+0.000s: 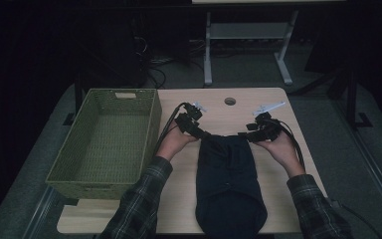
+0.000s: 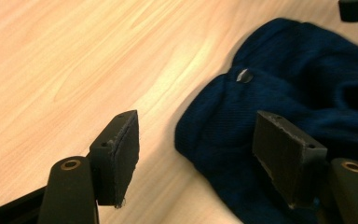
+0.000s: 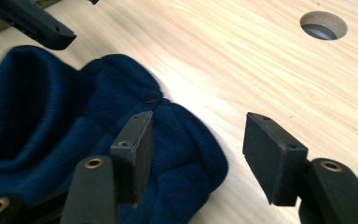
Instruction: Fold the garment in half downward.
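We see a folded navy garment [image 1: 230, 184] lying on the table [image 1: 278, 107], just right of the green basket [image 1: 107, 142]. The left gripper [image 2: 196, 149] gapes wide over the garment's far left corner, gripping nothing. The right gripper [image 3: 198, 147] also gapes over the far right corner, empty.

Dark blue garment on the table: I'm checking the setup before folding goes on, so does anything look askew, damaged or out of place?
Nothing stands out. The dark blue garment lies roughly straight on the table, only bunched at its far edge between the open left gripper and right gripper. The green basket sits squarely beside it.
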### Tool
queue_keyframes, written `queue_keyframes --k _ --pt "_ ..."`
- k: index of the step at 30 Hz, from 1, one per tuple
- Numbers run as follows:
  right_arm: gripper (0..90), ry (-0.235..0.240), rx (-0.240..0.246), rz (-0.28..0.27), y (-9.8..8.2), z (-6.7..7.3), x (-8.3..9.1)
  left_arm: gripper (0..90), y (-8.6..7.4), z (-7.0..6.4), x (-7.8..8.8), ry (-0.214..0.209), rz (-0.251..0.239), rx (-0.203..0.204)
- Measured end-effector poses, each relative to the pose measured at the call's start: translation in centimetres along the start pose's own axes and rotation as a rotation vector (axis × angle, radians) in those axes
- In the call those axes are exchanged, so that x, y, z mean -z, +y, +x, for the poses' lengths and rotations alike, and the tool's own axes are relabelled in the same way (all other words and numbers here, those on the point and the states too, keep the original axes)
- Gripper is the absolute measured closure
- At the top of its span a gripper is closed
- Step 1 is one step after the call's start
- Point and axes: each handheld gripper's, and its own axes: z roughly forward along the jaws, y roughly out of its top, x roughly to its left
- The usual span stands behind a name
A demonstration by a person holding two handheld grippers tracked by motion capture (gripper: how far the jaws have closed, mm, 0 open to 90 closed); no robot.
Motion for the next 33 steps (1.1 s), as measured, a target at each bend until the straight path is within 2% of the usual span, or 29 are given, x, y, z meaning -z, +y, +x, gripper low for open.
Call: queue_keyframes --k 2,5,10,17,21,22,25,26,27,28,29,30,33 --pt "42.5 -0.006 -0.011 0.005 -0.3 -0.8 -0.7 31.6 -0.1 0.5 -0.6 0.018 0.006 0.001" --pt "42.5 -0.011 -0.029 0.014 -0.8 -1.4 -1.3 31.6 -0.2 0.9 -1.3 0.019 0.003 0.017" --pt "42.8 -0.015 -0.046 0.041 -1.5 -2.3 -2.2 31.6 -0.6 1.4 -2.5 0.015 0.024 0.031" --pt "43.2 -0.002 -0.036 0.066 -2.1 -2.5 -3.1 31.6 -1.0 1.5 -3.7 0.003 0.051 0.031" --pt "46.2 0.008 -0.021 0.093 -2.3 -2.3 -3.6 33.4 -1.1 1.3 -3.9 0.003 0.07 0.003" --pt "49.3 0.027 -0.027 0.103 -2.4 -2.4 -3.8 36.3 -1.2 1.3 -4.0 -0.015 0.079 -0.004" --pt "51.0 0.041 -0.04 0.112 -2.5 -2.4 -3.9 40.9 -1.3 1.4 -4.2 -0.04 0.074 0.007" --pt "55.0 0.057 -0.043 0.104 -2.7 -2.5 -3.9 45.9 -1.3 1.4 -4.2 -0.064 0.073 0.011" --pt "57.5 0.061 -0.044 0.104 -2.7 -2.4 -3.9 48.8 -1.3 1.4 -4.2 -0.064 0.073 0.011" --pt "61.4 0.071 -0.043 0.102 -2.7 -2.4 -3.9 52.0 -1.4 1.4 -4.3 -0.088 0.064 0.011" --pt "64.4 0.081 -0.045 0.105 -2.7 -2.3 -3.9 55.9 -1.4 1.4 -4.3 -0.088 0.064 0.011" --pt "67.0 0.087 -0.042 0.099 -2.7 -2.3 -3.9 60.0 -1.4 1.4 -4.3 -0.116 0.062 0.006" --pt "69.9 0.102 -0.054 0.098 -2.8 -2.3 -3.9 69.2 -1.4 1.3 -4.3 -0.137 0.062 -0.003"
